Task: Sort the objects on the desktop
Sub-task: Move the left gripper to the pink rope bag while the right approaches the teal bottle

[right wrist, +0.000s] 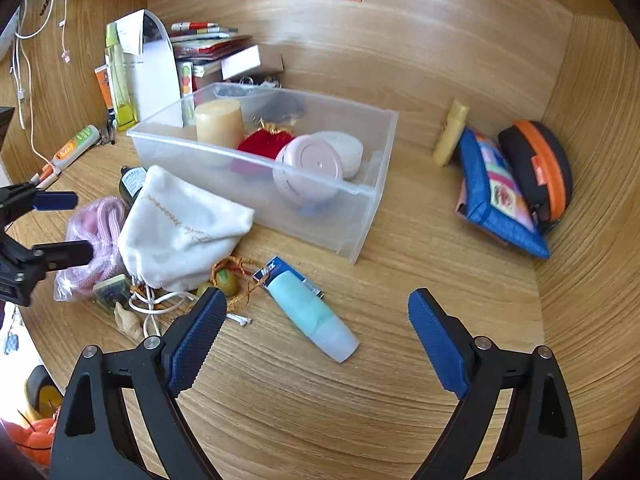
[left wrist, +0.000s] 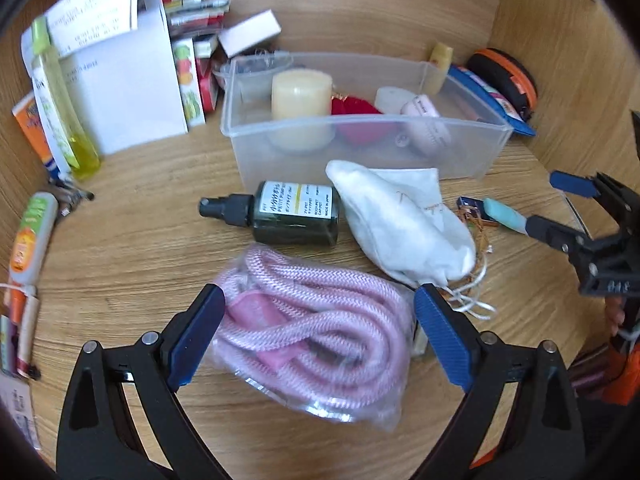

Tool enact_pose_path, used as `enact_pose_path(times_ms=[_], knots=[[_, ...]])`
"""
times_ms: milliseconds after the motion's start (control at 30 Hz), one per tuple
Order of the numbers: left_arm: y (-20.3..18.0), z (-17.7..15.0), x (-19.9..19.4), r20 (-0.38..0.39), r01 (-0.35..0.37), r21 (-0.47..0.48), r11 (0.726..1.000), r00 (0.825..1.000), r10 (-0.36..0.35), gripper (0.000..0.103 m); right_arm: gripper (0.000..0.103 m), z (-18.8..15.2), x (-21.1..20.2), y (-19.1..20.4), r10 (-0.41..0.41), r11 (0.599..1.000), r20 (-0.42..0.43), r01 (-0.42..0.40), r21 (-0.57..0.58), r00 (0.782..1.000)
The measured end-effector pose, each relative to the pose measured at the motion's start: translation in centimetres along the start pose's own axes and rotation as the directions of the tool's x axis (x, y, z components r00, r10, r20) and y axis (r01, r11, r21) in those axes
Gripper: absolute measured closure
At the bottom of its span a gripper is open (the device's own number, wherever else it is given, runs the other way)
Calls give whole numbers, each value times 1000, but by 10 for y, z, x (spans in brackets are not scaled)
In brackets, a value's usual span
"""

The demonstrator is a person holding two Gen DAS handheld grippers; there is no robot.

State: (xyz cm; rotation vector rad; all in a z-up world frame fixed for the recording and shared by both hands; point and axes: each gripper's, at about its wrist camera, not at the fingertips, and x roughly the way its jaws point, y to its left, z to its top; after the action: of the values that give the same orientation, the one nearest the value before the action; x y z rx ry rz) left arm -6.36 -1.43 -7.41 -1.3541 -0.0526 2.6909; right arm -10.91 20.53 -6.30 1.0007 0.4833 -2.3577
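Note:
A pink rope in a clear bag (left wrist: 316, 328) lies on the wooden desk, between the wide-spread fingers of my left gripper (left wrist: 320, 312), which is open around it; the pads do not press on it. Behind it lie a dark spray bottle (left wrist: 288, 216) and a white drawstring pouch (left wrist: 404, 220). A teal tube (right wrist: 308, 312) lies on the desk under my right gripper (right wrist: 318, 296), which is open and holds nothing. A clear plastic bin (right wrist: 248, 160) behind them holds a cream candle (right wrist: 218, 122), a red pouch and a pink round case. From the right wrist, the left gripper (right wrist: 76, 226) shows at the far left.
Papers, a yellow-green bottle (left wrist: 60, 96) and small boxes crowd the back left. A blue pouch (right wrist: 496, 196) and an orange-black case (right wrist: 540, 164) lean in the back right corner. Beads on cord (right wrist: 226, 280) lie by the white pouch. Wooden walls close in behind and on both sides.

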Motion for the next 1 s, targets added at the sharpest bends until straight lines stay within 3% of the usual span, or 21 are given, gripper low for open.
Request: enact_pose_path(times_ms=[133,300,600,733,867,1000], knots=[[-8,-2,5,15,-72,32,997,997,72,5,12,-6,5,-1,-12,1000,-8,12,-15,1000],[-7,-8,3,27,-83,60,995,996,82,2,12,-7,16,-4,-3,1000,-35,2,-19,999],[27,-23,-16,8,-113,33,993,994,113,1,12,-3,27,-9,-16,999,-30,15,-50,999],[50,-33,-30,-10,-129,-32,991,992,129,1,12,-4,31,-10,-11,999,-29,10,-50,1000],[67,-45,-36,-35,-68,-141,988,997,64,1,12,-7,35,-8,-4,998,-34,2,-58,999],[73,-49,-27,-67,27,-267,963,997,-47,1,14,-10,37,-8,7,998,-24,-8,-69,1000]])
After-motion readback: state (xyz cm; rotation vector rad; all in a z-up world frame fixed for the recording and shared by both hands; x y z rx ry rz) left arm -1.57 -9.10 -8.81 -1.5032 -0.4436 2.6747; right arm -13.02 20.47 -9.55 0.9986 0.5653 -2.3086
